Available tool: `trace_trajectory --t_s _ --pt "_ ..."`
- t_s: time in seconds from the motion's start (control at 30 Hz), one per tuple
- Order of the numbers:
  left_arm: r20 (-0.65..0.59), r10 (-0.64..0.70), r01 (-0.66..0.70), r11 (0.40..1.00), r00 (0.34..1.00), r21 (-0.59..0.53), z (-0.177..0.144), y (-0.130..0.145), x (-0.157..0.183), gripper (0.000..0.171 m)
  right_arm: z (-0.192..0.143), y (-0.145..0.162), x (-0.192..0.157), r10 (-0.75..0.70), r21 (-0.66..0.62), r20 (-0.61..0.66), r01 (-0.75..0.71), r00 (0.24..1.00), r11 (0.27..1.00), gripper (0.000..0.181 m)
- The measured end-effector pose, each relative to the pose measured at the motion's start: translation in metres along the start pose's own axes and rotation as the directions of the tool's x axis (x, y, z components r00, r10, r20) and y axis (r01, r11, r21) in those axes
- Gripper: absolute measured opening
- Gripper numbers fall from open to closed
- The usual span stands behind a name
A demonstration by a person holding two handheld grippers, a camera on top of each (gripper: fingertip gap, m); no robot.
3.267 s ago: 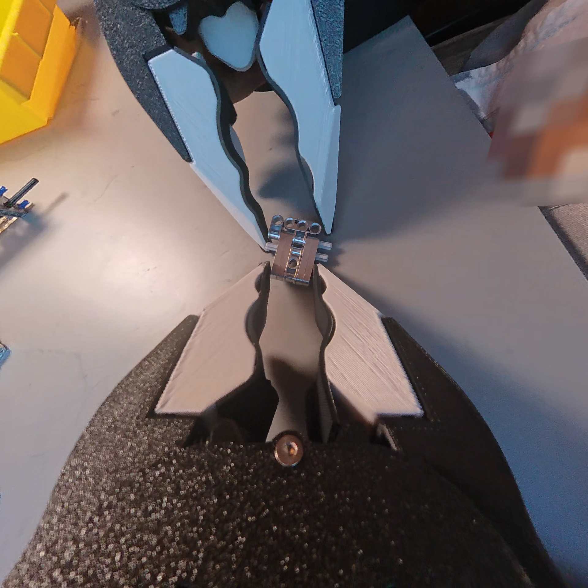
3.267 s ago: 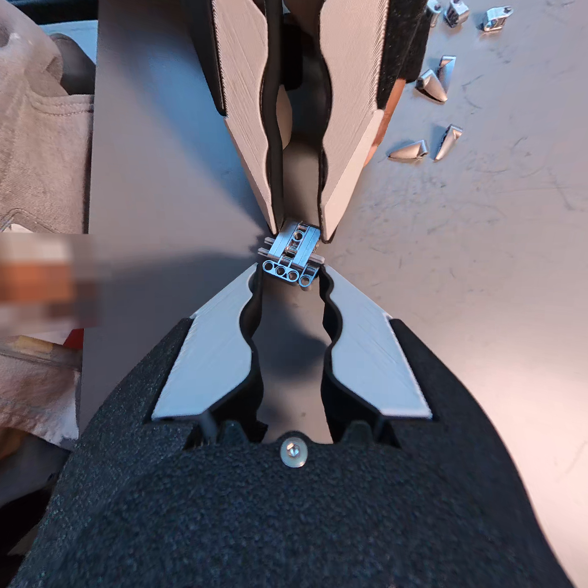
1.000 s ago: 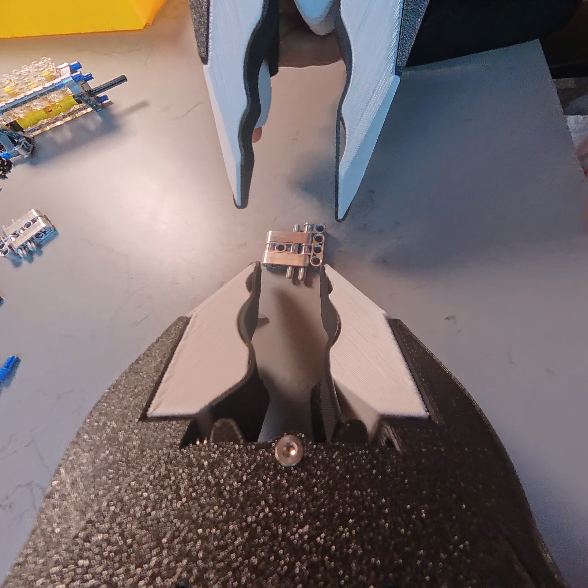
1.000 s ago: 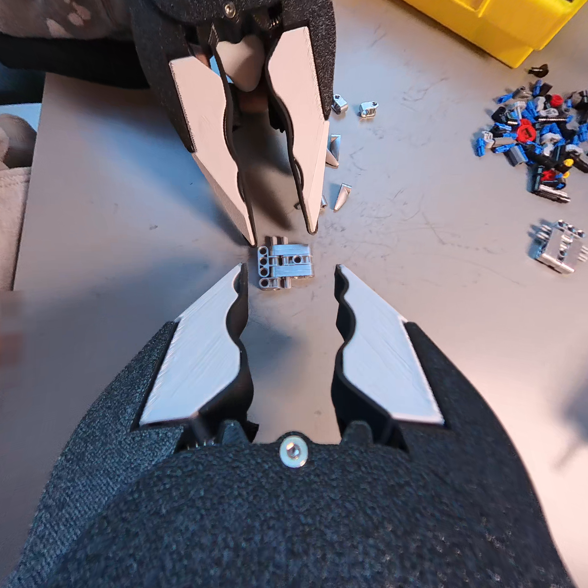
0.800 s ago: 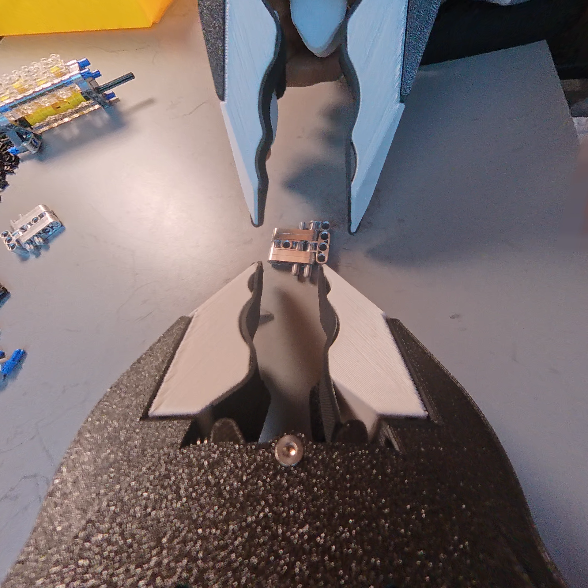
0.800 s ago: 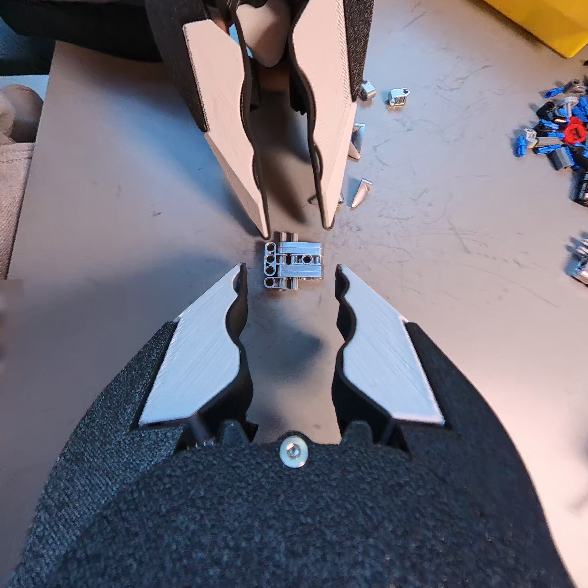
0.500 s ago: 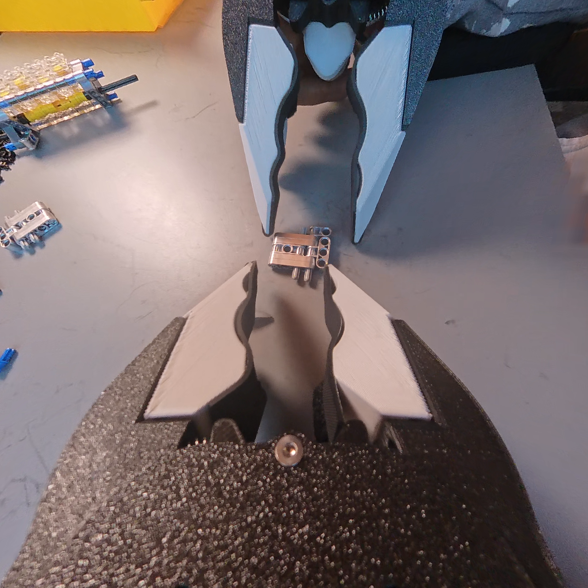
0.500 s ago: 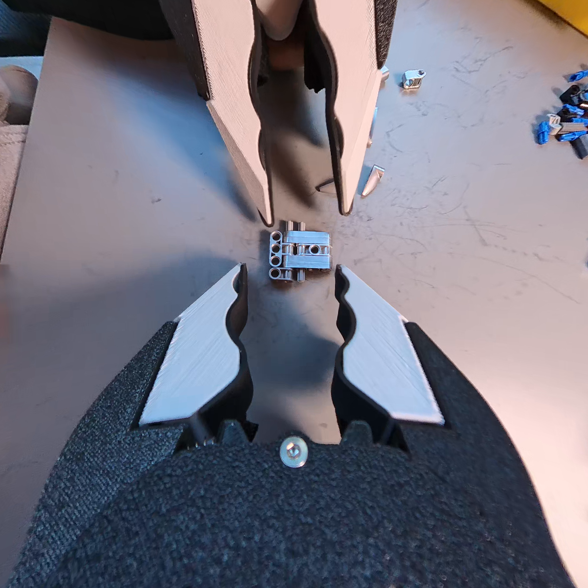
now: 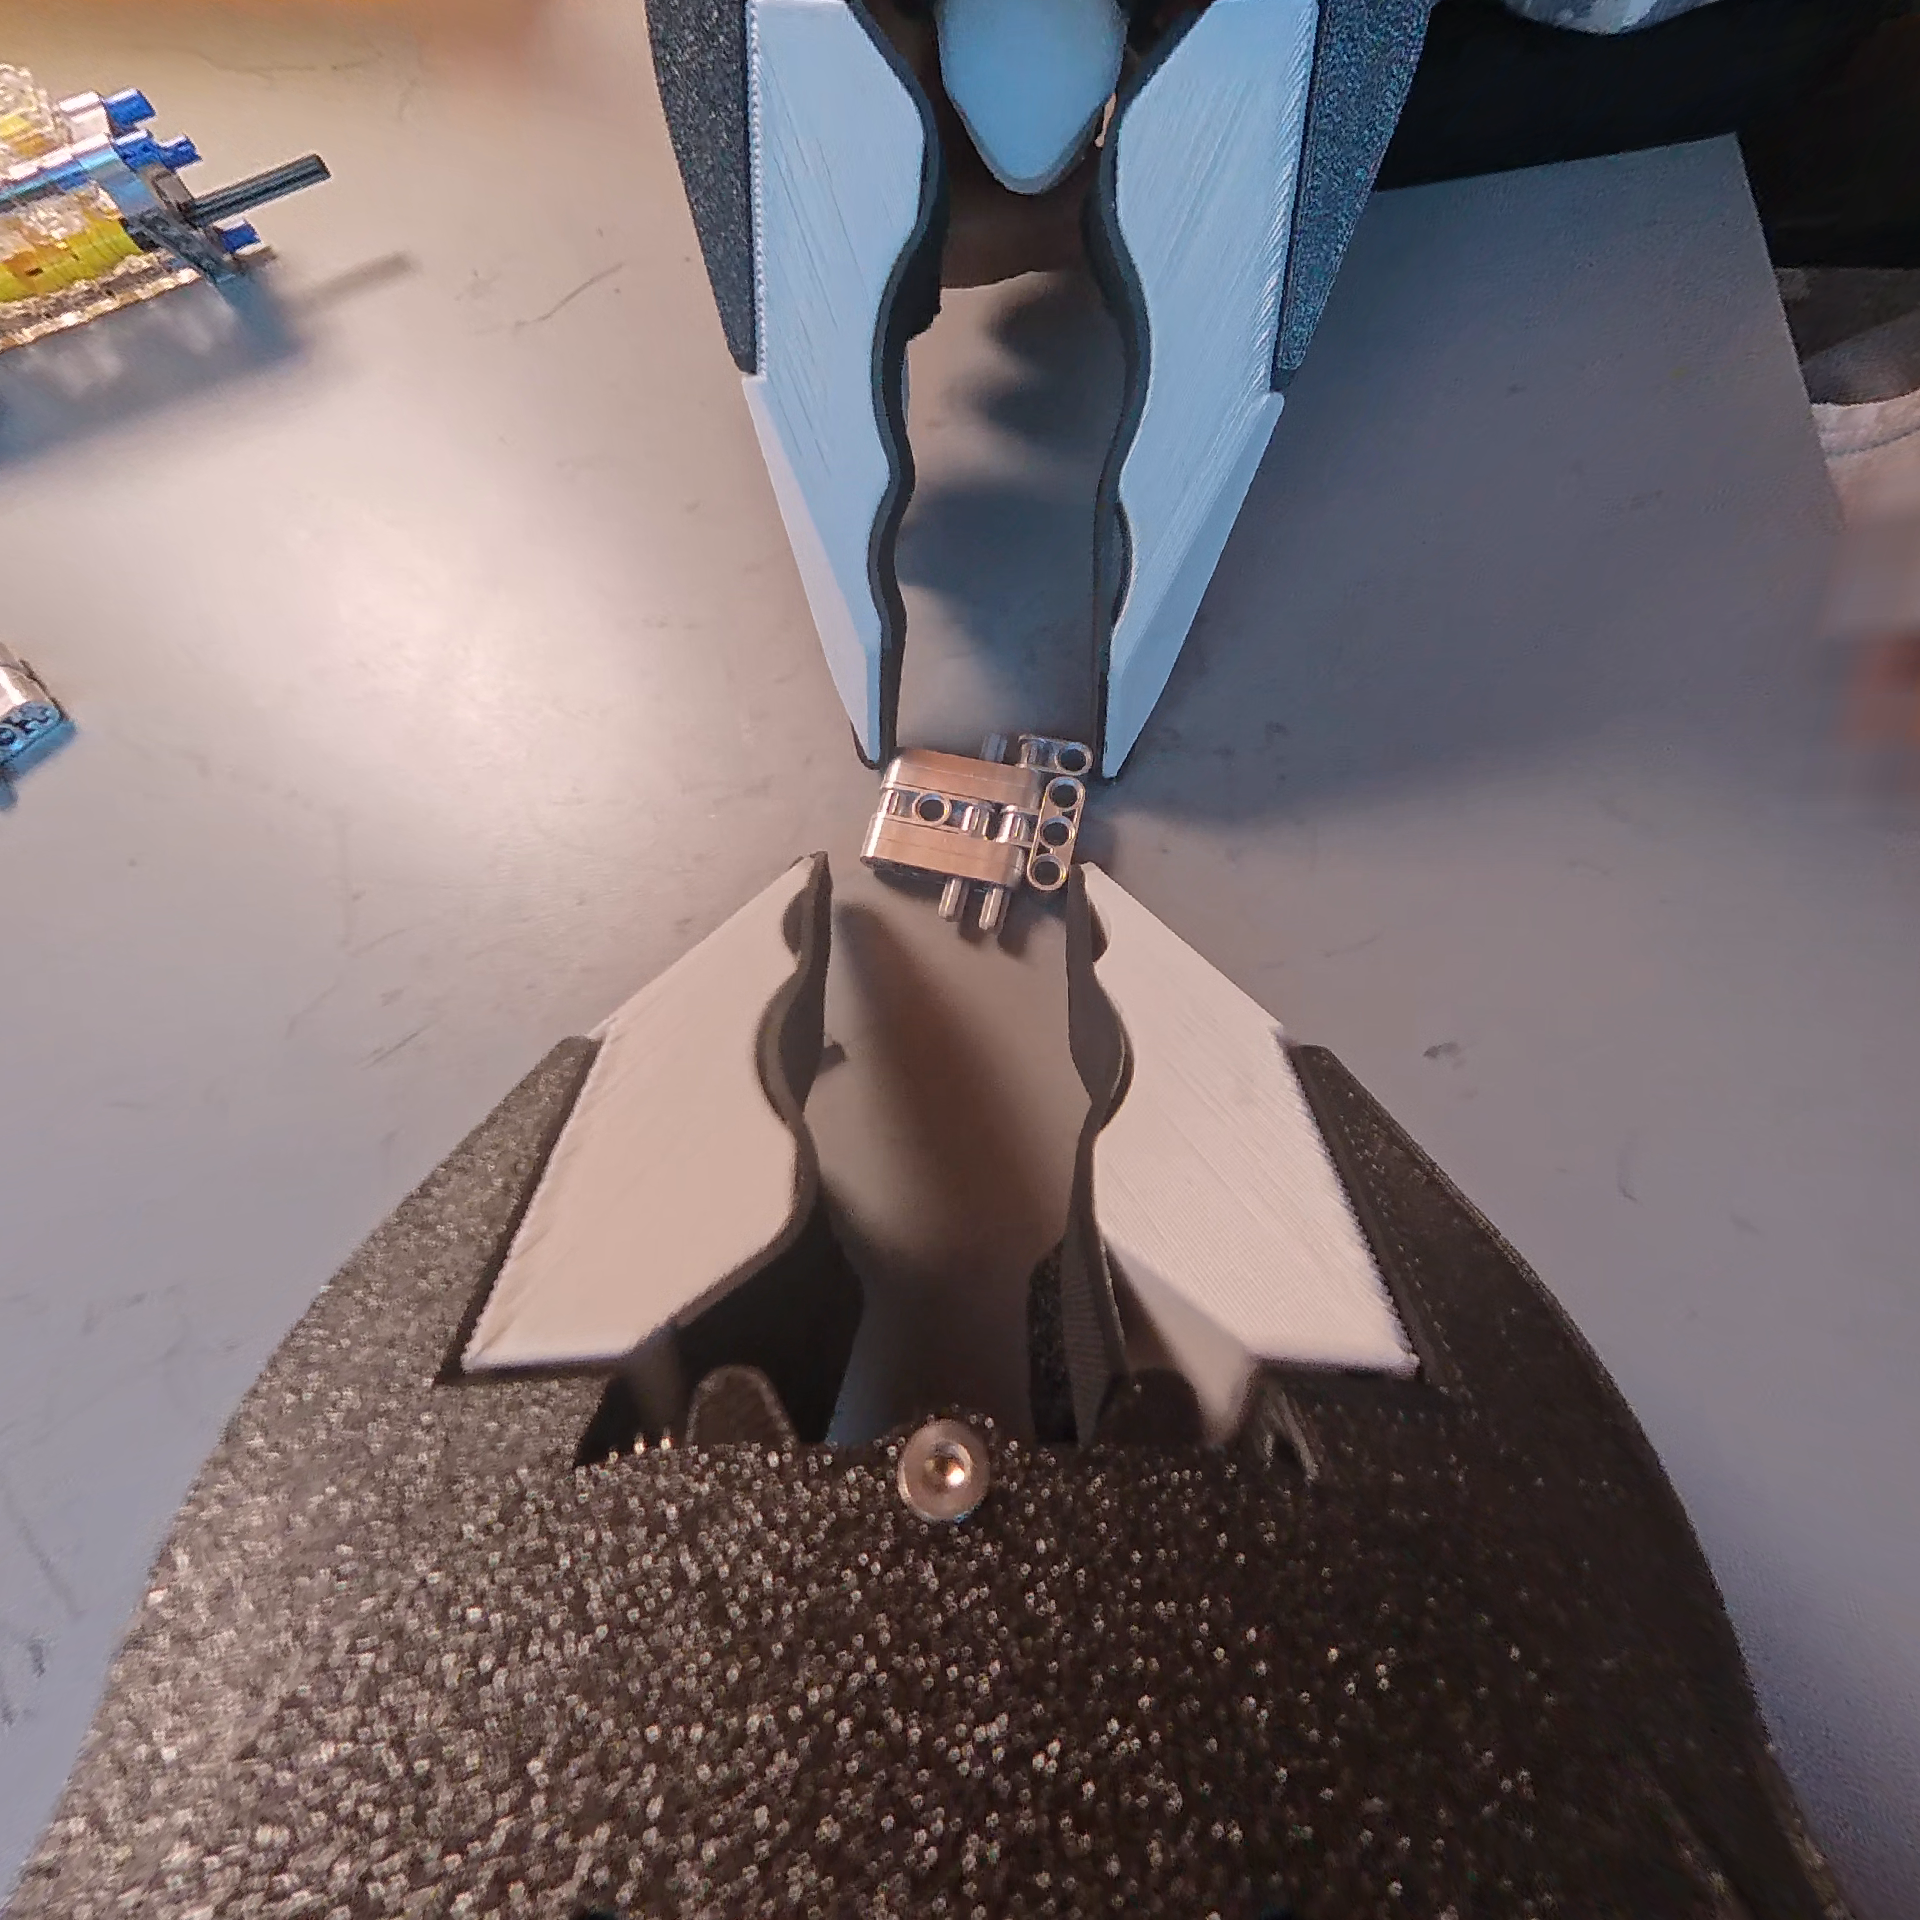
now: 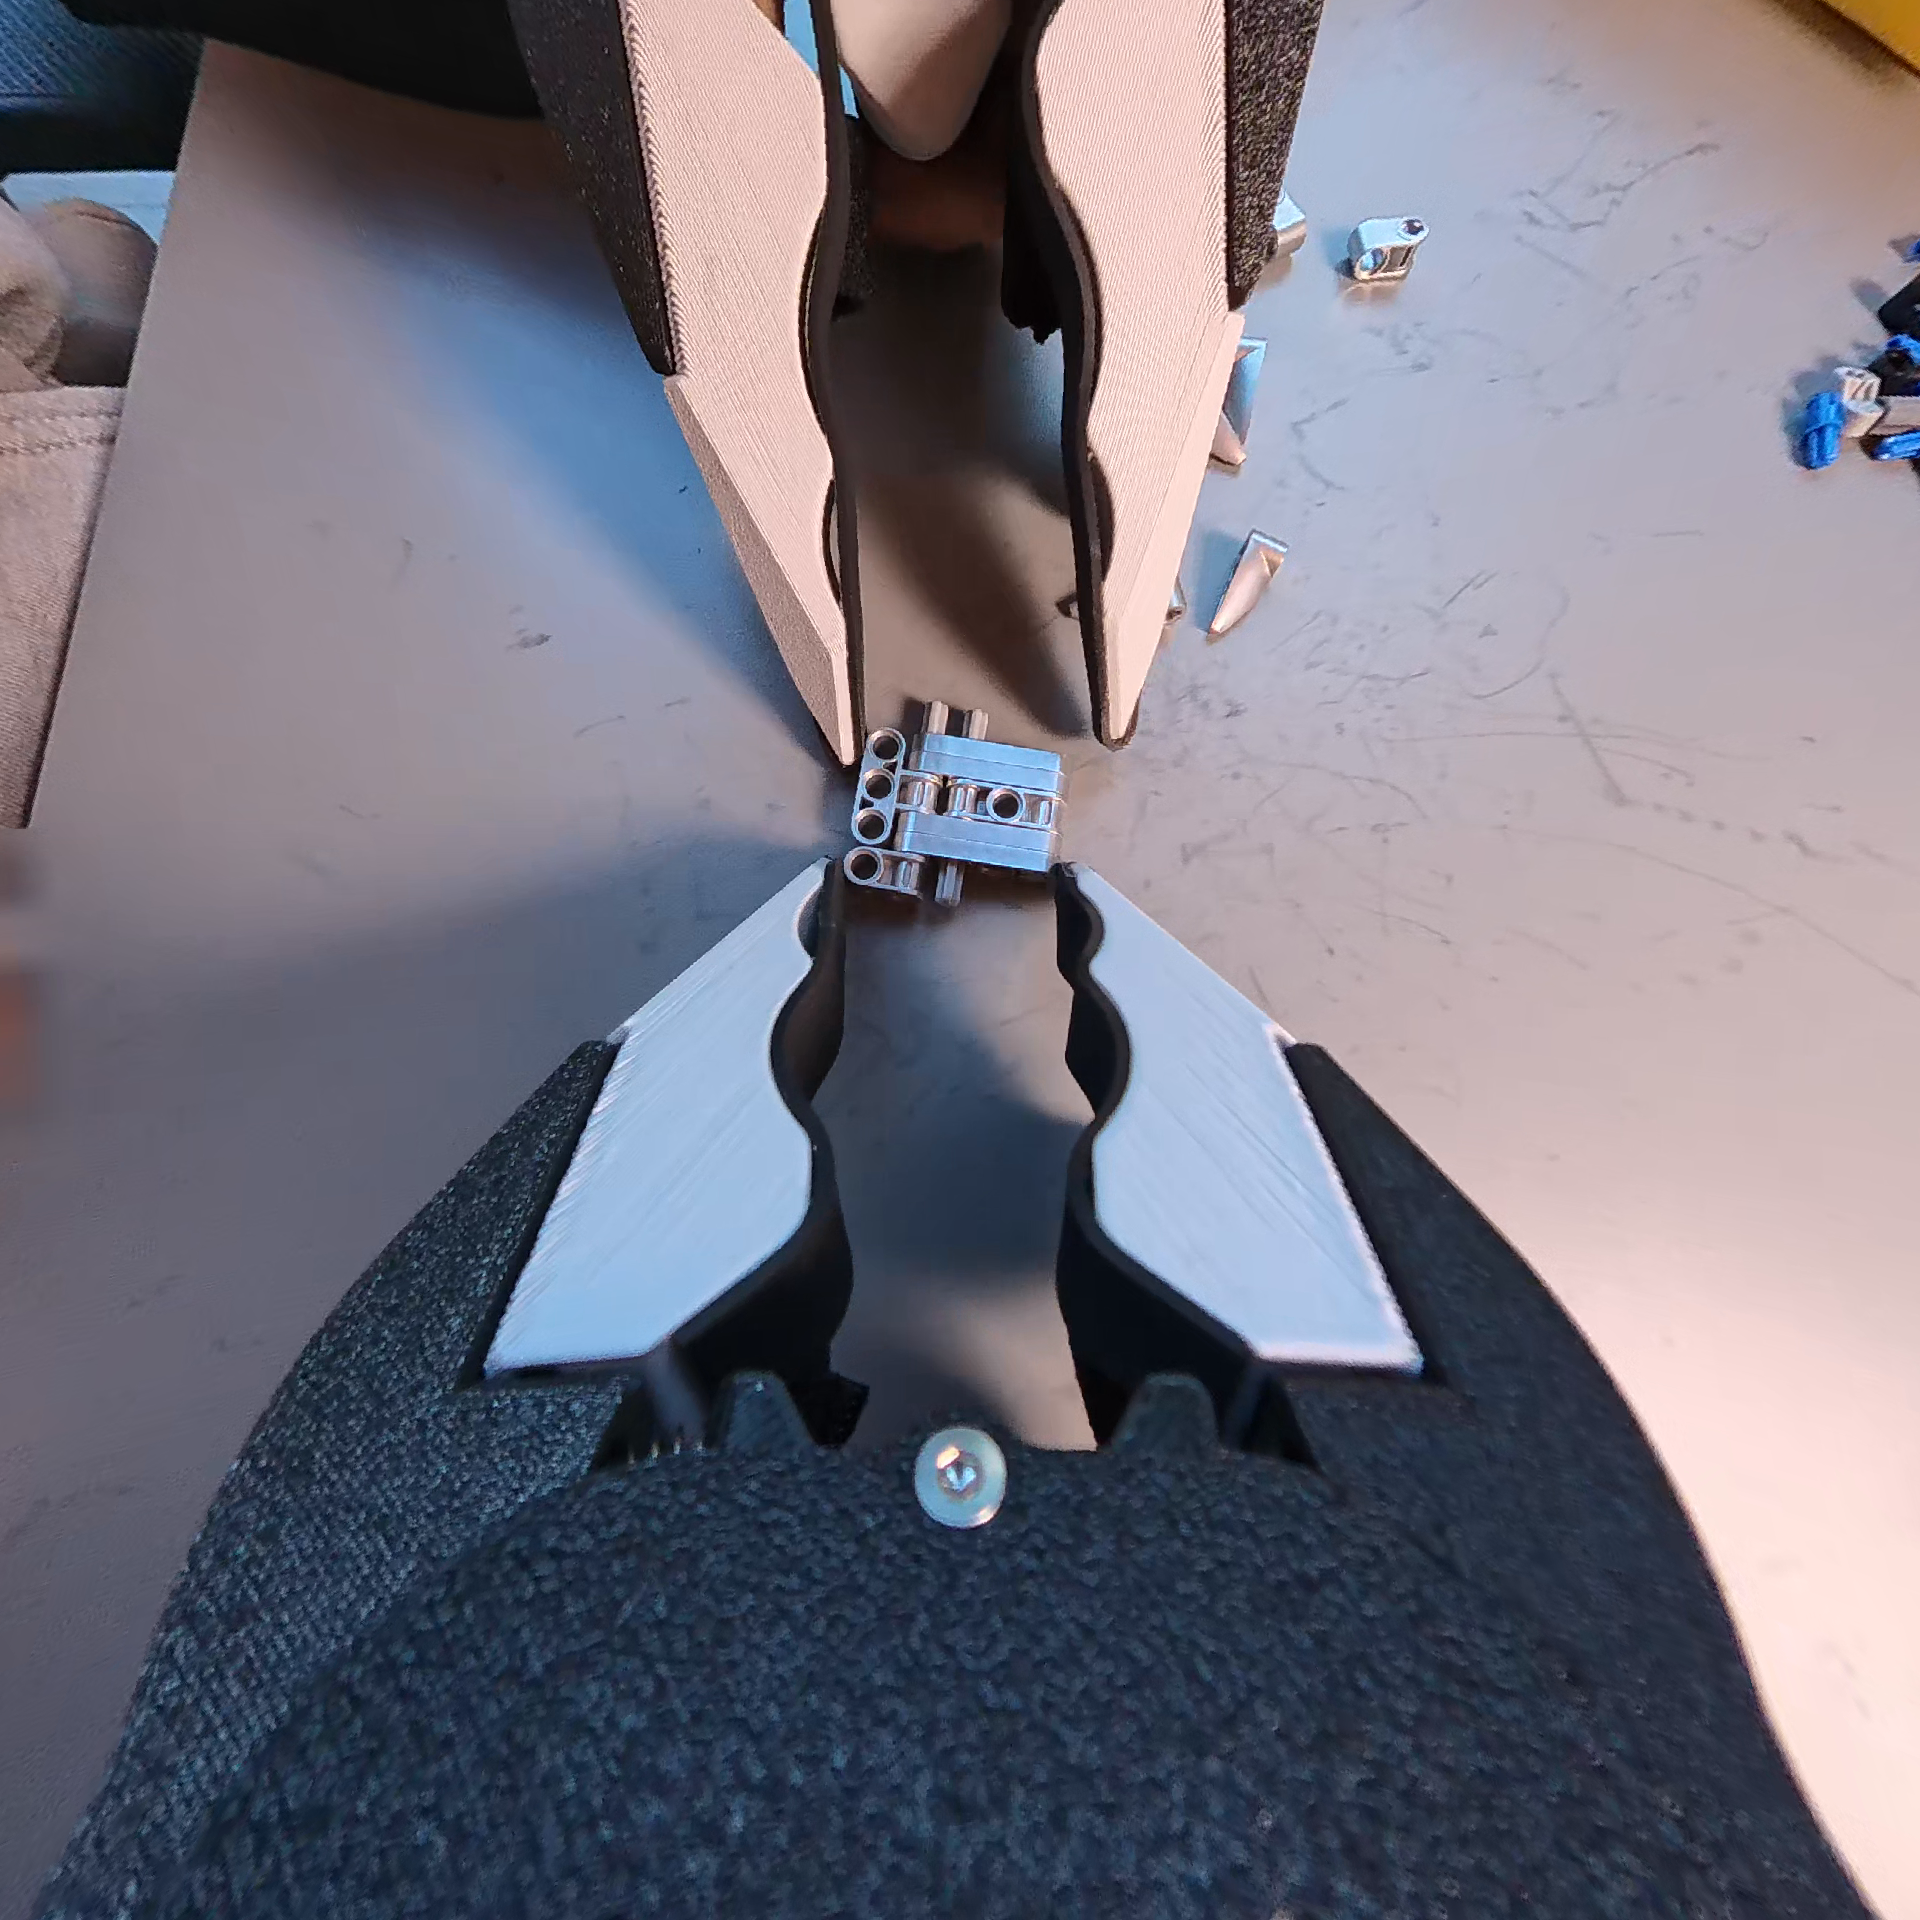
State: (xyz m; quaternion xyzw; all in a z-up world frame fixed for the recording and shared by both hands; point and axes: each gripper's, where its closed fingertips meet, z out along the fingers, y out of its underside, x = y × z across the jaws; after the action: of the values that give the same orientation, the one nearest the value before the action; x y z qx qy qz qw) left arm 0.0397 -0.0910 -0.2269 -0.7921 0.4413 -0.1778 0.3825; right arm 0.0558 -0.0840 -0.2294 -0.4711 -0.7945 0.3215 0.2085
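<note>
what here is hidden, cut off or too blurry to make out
- Underside of the grey beam assembly: hidden against the table in both views.
- Blue and yellow model: cut off by the left wrist view's left edge.
- Small blue pieces: cut off at the right wrist view's edge, too small to identify.
- Left claw and right claw: whether either touches the assembly.

Left tool (image 9: 951, 883) and right tool (image 10: 945, 883) gape, tips facing.
</note>
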Motion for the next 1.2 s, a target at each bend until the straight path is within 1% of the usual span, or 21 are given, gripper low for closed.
trace_trajectory --t_s 0.07,0.17,0.3,0.37,0.5,0.6,0.63,0.67,0.77,0.83,0.9,0.97,1.1,1.2 --pt "0.000 -0.004 0.004 1.000 1.000 0.000 0.000 0.000 0.000 0.045 -0.001 0.000 0.000 0.007 0.002 0.004 -0.007 1.000 1.000 0.039" --pt "-0.025 -0.017 0.018 1.000 1.000 0.003 0.000 -0.001 0.003 0.053 -0.002 0.001 -0.001 0.020 0.006 0.011 -0.020 1.000 1.000 0.039" --pt "-0.049 -0.042 0.043 0.999 0.998 0.006 0.002 -0.003 0.006 0.055 -0.004 0.002 -0.001 0.024 0.011 0.009 -0.025 1.000 1.000 0.039" --pt "-0.050 -0.039 0.039 0.999 0.998 0.002 0.004 -0.004 0.007 0.052 -0.005 0.001 -0.002 0.021 0.015 0.011 -0.022 1.000 1.000 0.039" --pt "-0.058 -0.021 0.021 1.000 0.998 -0.007 0.008 -0.005 0.011 0.041 -0.008 -0.004 -0.005 0.011 0.049 0.018 -0.012 1.000 0.999 0.039" --pt "-0.056 -0.014 0.014 1.000 0.998 0.003 0.008 -0.007 0.012 0.040 -0.011 -0.008 -0.006 -0.001 0.077 0.009 0.000 1.000 0.997 0.039" --pt "-0.053 -0.016 0.017 1.000 0.998 0.008 0.007 -0.008 0.012 0.039 -0.013 -0.009 -0.006 -0.009 0.087 0.007 0.008 1.000 0.996 0.030" --pt "-0.054 -0.022 0.023 1.000 0.998 0.017 0.007 -0.009 0.011 0.039 -0.014 -0.012 -0.006 -0.019 0.103 0.001 0.018 1.000 0.994 0.029" --pt "-0.042 -0.044 0.047 0.996 0.998 0.078 0.000 -0.016 0.007 0.039 -0.020 -0.019 -0.002 -0.041 0.145 -0.044 0.047 0.998 0.988 0.031" --pt "-0.009 -0.050 0.050 0.990 0.999 0.134 -0.006 -0.023 0.000 0.039 -0.025 -0.022 0.003 -0.012 0.174 -0.059 0.023 0.998 0.984 0.032" --pt "0.042 -0.040 0.032 0.983 0.998 0.183 -0.011 -0.029 -0.007 0.039 -0.033 -0.031 0.007 0.050 0.242 -0.043 -0.038 0.998 0.969 0.032" --pt "0.116 -0.024 -0.001 0.979 0.993 0.206 -0.015 -0.034 -0.016 0.039 -0.042 -0.038 0.014 0.105 0.306 -0.042 -0.088 0.994 0.948 0.030" --pt "0.311 0.057 -0.129 0.968 0.949 0.216 -0.025 -0.044 -0.033 0.039 -0.048 -0.044 0.023 0.238 0.374 0.007 -0.223 0.971 0.900 0.023" --pt "0.429 0.145 -0.236 0.957 0.892 0.167 -0.029 -0.047 -0.039 0.039 -0.048 -0.048 0.031 0.346 0.416 0.060 -0.339 0.936 0.844 0.021"
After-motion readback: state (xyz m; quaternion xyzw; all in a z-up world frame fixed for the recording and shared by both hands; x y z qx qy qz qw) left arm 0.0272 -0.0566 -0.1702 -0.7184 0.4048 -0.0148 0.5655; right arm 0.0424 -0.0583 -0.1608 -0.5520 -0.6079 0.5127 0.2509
